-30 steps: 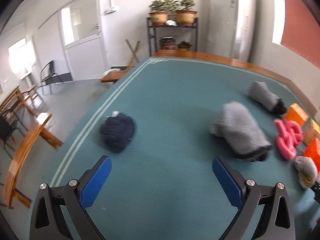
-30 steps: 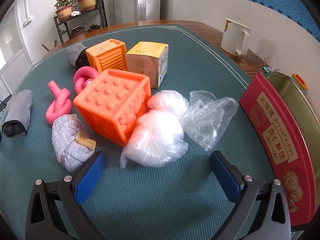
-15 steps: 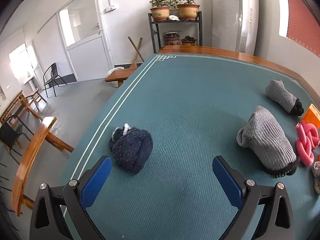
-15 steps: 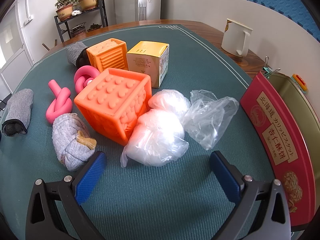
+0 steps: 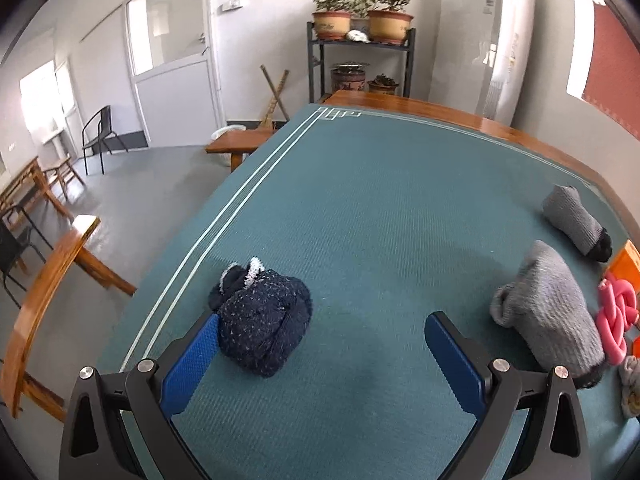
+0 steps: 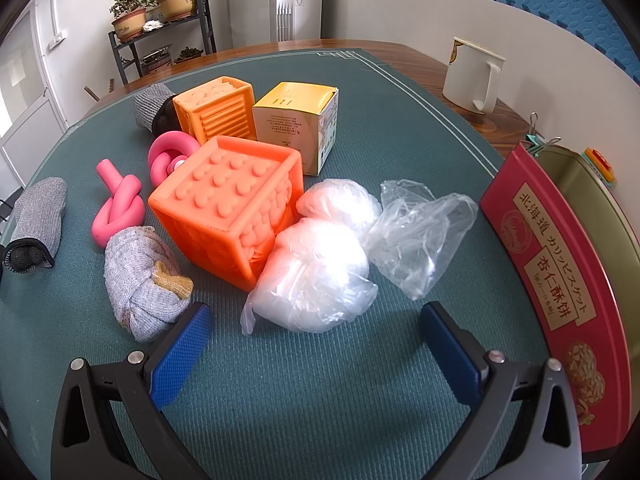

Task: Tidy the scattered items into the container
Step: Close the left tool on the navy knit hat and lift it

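In the left wrist view a dark blue speckled sock bundle (image 5: 262, 316) lies on the green table mat, right against the left finger of my open left gripper (image 5: 322, 322). Two grey rolled socks (image 5: 550, 312) (image 5: 576, 222) and a pink knotted tube (image 5: 616, 314) lie to the right. In the right wrist view my right gripper (image 6: 314, 314) is open just before a clear plastic bag bundle (image 6: 320, 268). Behind it sit a big orange bumpy cube (image 6: 232, 204), a smaller orange cube (image 6: 218, 110), a yellow box (image 6: 298, 120) and a grey sock bundle (image 6: 144, 284). The red tin container (image 6: 560, 276) stands at the right.
A white mug (image 6: 472, 76) stands on the wooden rim at the far right. Binder clips (image 6: 538, 138) sit behind the tin. A plant shelf (image 5: 360, 60) is beyond the table's far end. The table's left edge (image 5: 180, 260) drops to the floor, with benches (image 5: 44, 280) below.
My left gripper has swung left and come closer to the dark blue sock bundle, which now sits between the fingers near the left one. The right gripper has barely moved.
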### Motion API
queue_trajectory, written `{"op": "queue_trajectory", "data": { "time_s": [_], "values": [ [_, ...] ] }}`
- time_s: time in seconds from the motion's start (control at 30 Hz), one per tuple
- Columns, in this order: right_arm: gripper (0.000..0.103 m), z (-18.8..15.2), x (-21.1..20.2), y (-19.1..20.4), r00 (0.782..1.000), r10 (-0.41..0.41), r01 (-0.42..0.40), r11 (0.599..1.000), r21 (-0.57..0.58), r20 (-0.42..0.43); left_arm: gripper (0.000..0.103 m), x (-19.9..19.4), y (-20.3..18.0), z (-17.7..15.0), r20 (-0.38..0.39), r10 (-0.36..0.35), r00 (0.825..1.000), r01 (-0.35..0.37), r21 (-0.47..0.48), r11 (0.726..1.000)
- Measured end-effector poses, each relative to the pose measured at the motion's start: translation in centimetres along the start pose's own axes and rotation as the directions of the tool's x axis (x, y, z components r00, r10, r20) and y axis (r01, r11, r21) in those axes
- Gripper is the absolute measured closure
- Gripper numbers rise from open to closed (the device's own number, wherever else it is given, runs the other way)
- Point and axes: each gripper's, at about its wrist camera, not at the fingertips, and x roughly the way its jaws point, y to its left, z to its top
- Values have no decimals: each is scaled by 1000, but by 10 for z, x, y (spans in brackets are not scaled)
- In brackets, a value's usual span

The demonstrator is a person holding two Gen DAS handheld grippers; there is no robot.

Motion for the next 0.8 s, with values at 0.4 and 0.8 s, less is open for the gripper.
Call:
{"op": "queue_trajectory", "data": {
  "time_s": [0.4, 0.8],
  "values": [
    [0, 1, 0, -1, 1000, 1, -1, 1000, 0, 0, 1, 24, 20, -1, -75, -86, 994, 79, -86, 993],
    [0, 0, 0, -2, 1000, 2, -2, 1000, -1, 0, 17, 26, 16, -2, -73, -49, 996, 44, -70, 997]
  ]
}}
